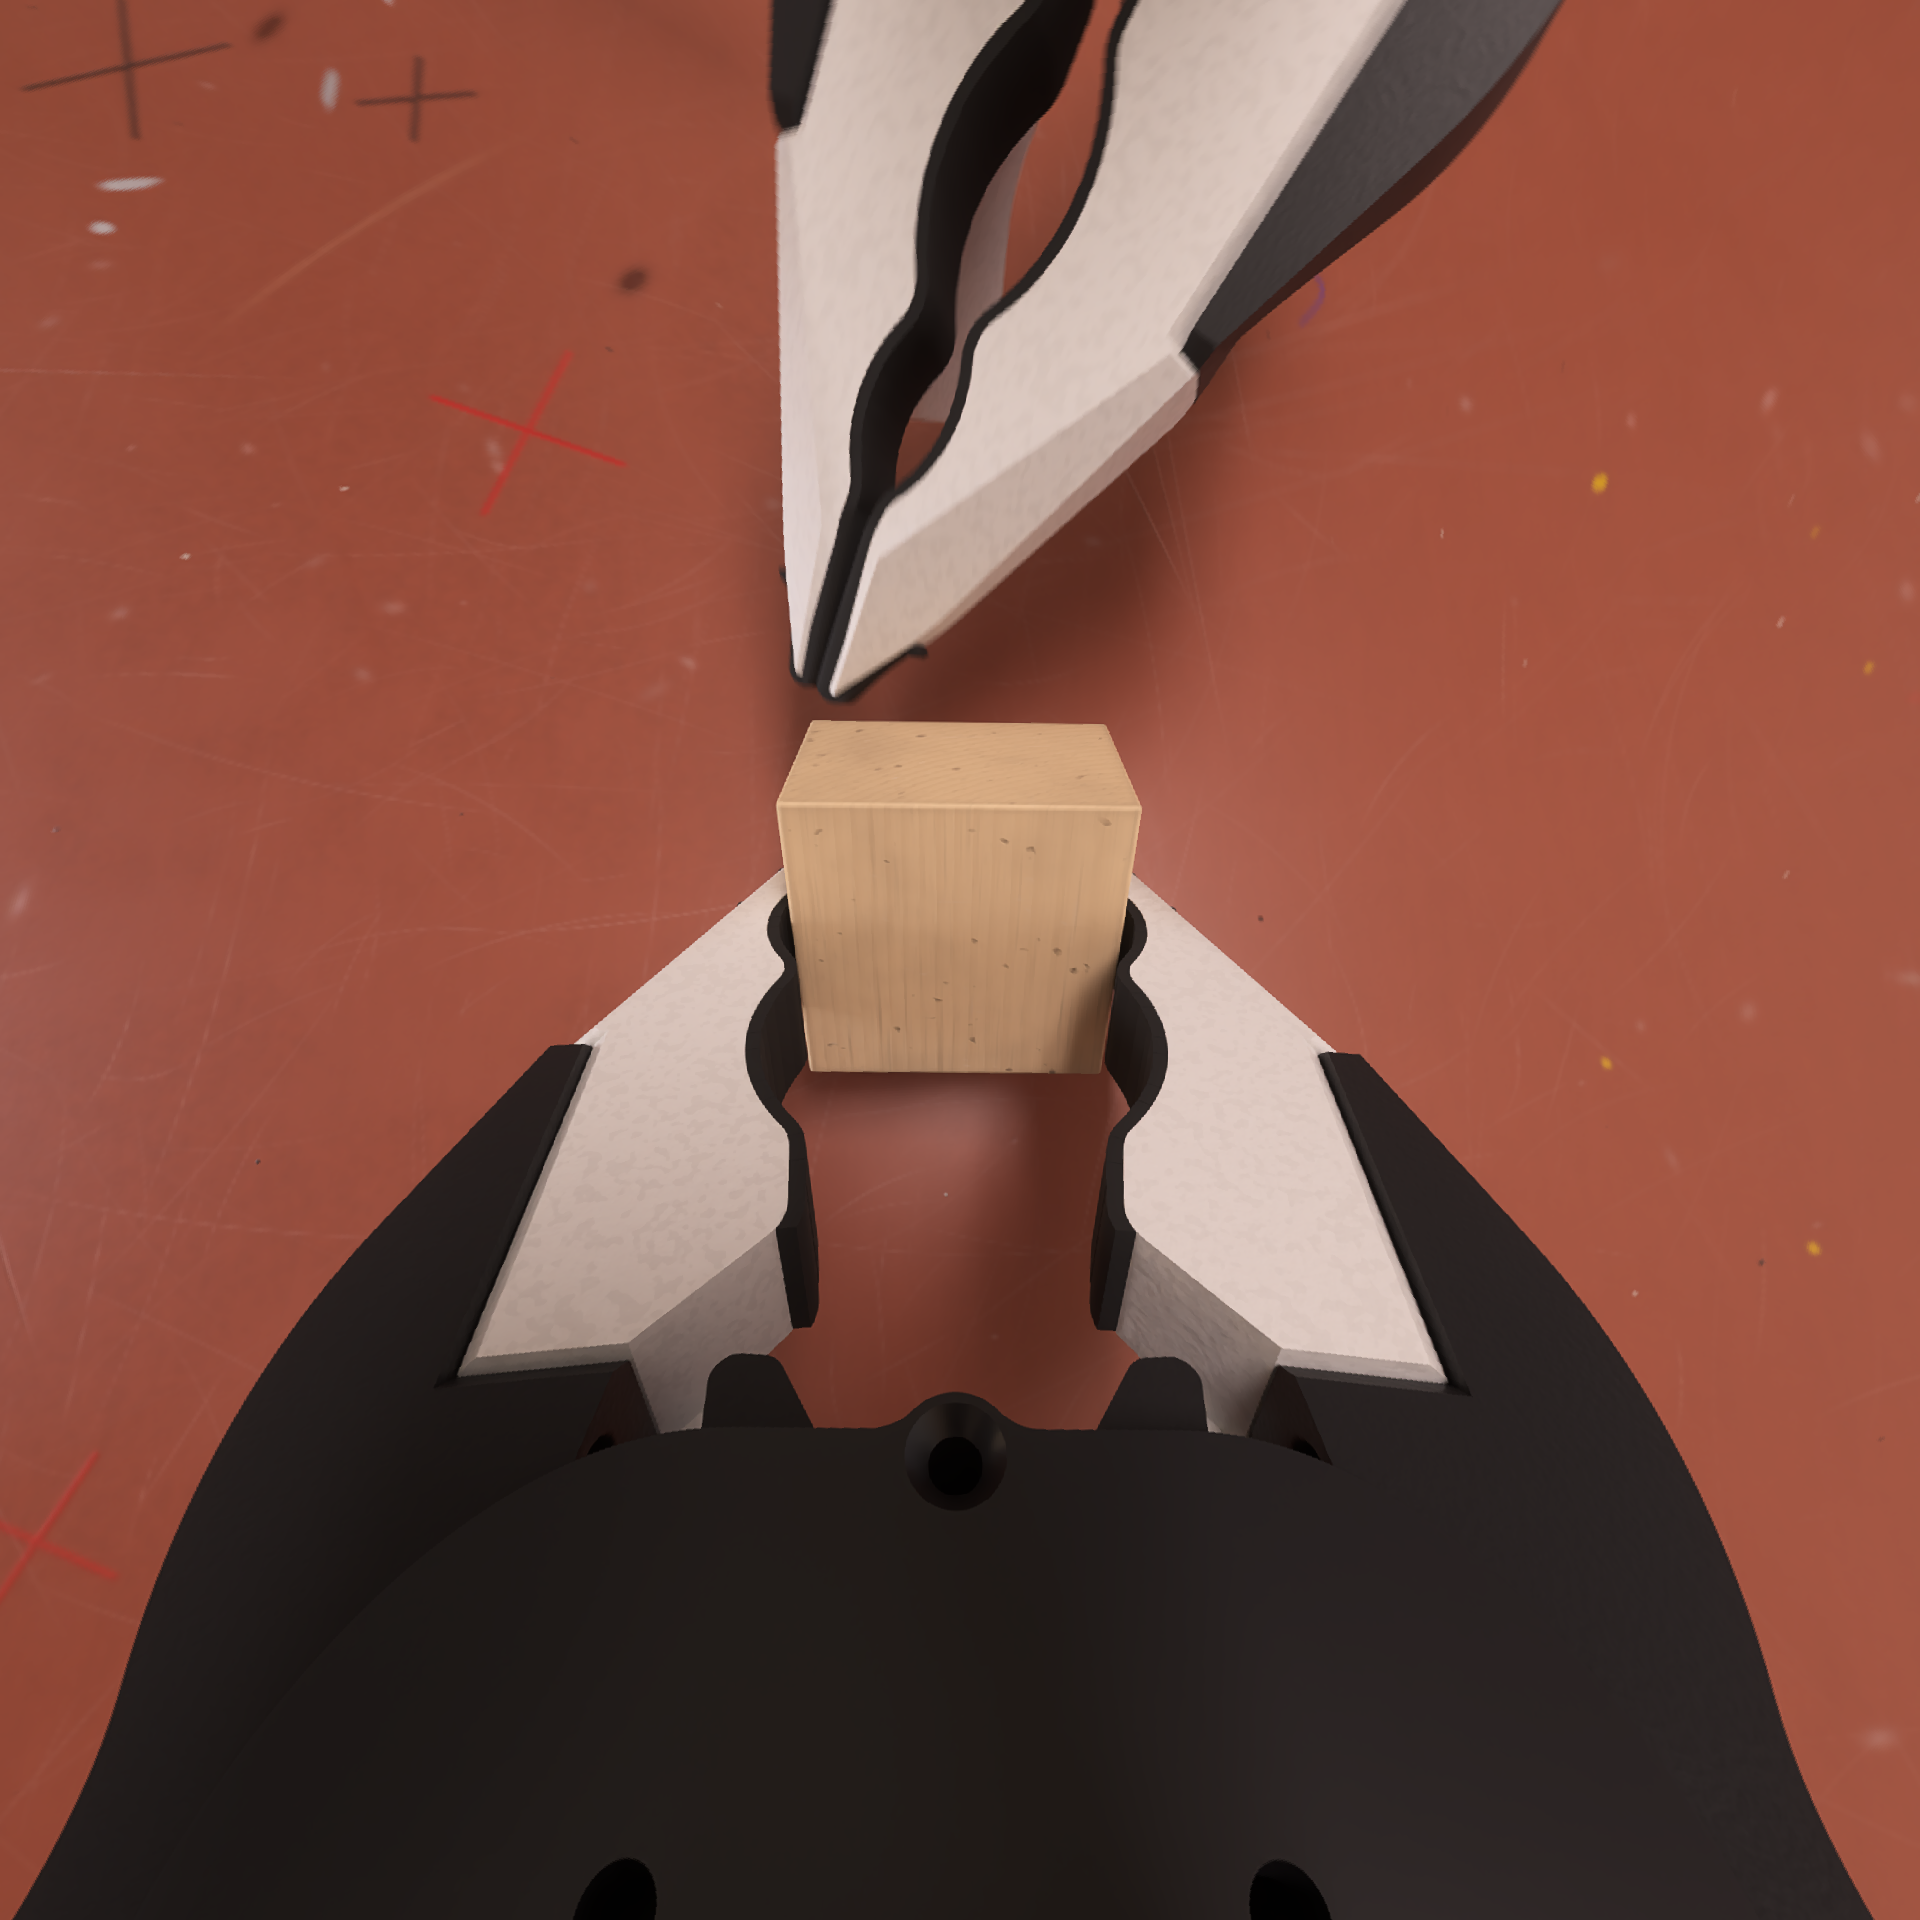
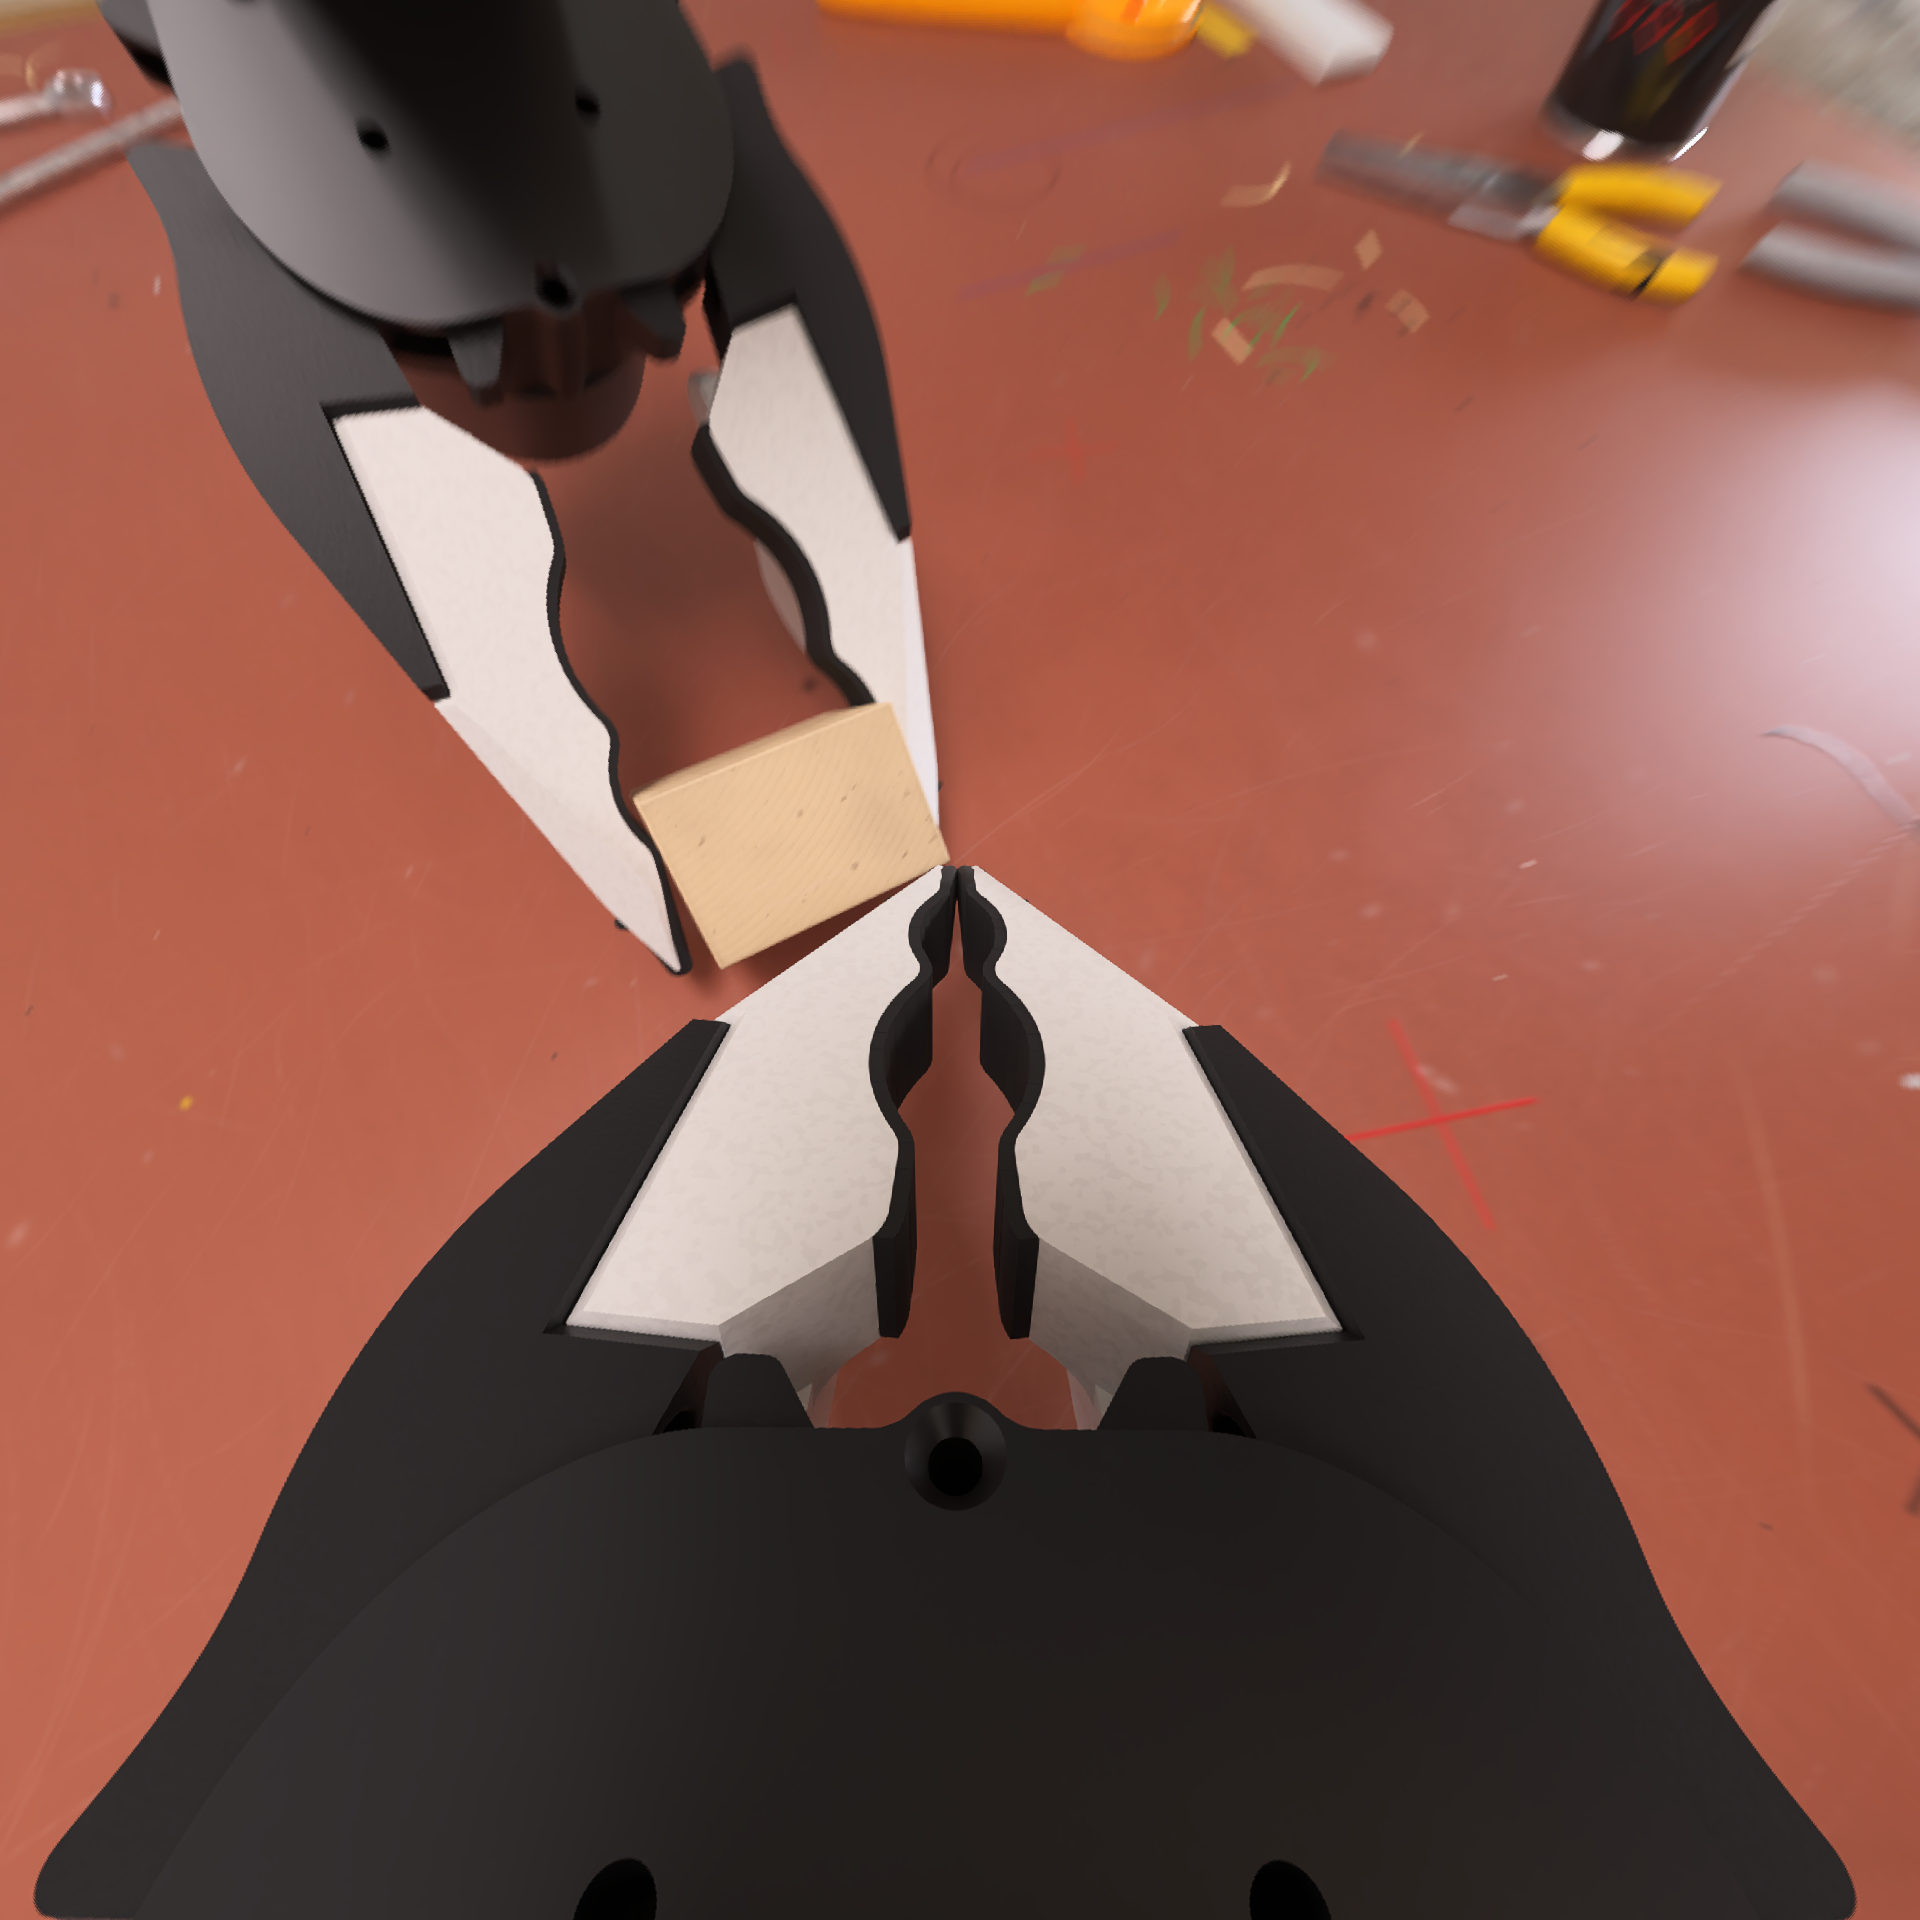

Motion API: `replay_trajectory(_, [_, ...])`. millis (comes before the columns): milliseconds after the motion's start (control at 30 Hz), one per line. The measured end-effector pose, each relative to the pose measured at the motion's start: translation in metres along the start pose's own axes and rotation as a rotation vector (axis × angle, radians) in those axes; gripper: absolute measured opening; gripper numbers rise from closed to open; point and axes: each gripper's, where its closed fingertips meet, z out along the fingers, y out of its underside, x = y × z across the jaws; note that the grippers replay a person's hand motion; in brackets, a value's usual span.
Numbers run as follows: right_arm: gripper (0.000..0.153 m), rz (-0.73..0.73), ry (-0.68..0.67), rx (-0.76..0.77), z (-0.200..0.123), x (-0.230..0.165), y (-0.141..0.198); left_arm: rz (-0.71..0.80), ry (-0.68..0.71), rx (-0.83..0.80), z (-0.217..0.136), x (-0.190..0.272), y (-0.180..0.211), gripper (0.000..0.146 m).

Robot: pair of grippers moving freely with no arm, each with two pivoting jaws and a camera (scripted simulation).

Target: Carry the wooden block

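A pale wooden block (image 1: pixel 954 904) sits between the fingertips of my left gripper (image 1: pixel 956 914), which is shut on its two sides. In the right wrist view the block (image 2: pixel 795 831) is held by the left gripper (image 2: pixel 805 873), which reaches in from the upper left. My right gripper (image 2: pixel 956 878) is shut and empty, its tips close to the block's near corner. In the left wrist view the right gripper (image 1: pixel 821 681) points down from above, its tips just behind the block. Whether the block rests on the red-brown table (image 1: pixel 1507 831) or hangs above it cannot be told.
Far across the table lie yellow-handled pliers (image 2: pixel 1600 223), grey tool handles (image 2: pixel 1839 239), a dark glass (image 2: pixel 1652 62), an orange tool (image 2: pixel 1039 16) and small scraps (image 2: pixel 1268 312). Cables (image 2: pixel 62 125) lie at the far left. Red and dark cross marks (image 1: pixel 530 431) dot the table.
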Motion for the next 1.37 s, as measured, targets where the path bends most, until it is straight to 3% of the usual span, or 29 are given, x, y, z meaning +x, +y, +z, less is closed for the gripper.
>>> replay_trajectory(200, [0.000,0.040,0.078,0.157,-0.018,0.018,-0.025,-0.276,0.026,0.213,-0.021,-0.030,-0.016,0.057])
replay_trajectory(300, [0.000,0.047,0.092,0.188,-0.024,0.022,-0.031,-0.394,-0.157,0.259,-0.028,-0.066,-0.017,0.057])
replay_trajectory(600, [0.000,0.006,0.125,0.231,-0.034,0.021,-0.041,-0.215,-0.455,-0.007,-0.004,-0.089,-0.005,0.057])
replay_trajectory(1000, [0.000,-0.026,0.151,0.253,-0.042,0.019,-0.048,-0.228,-0.401,-0.009,0.012,-0.093,-0.017,0.057])
replay_trajectory(1167, [0.000,-0.032,0.157,0.238,-0.040,0.019,-0.045,-0.285,-0.469,-0.014,0.014,-0.104,-0.019,0.057])
replay_trajectory(1367, [0.000,-0.032,0.161,0.227,-0.038,0.020,-0.042,-0.244,-0.506,-0.029,0.009,-0.106,-0.015,0.057])
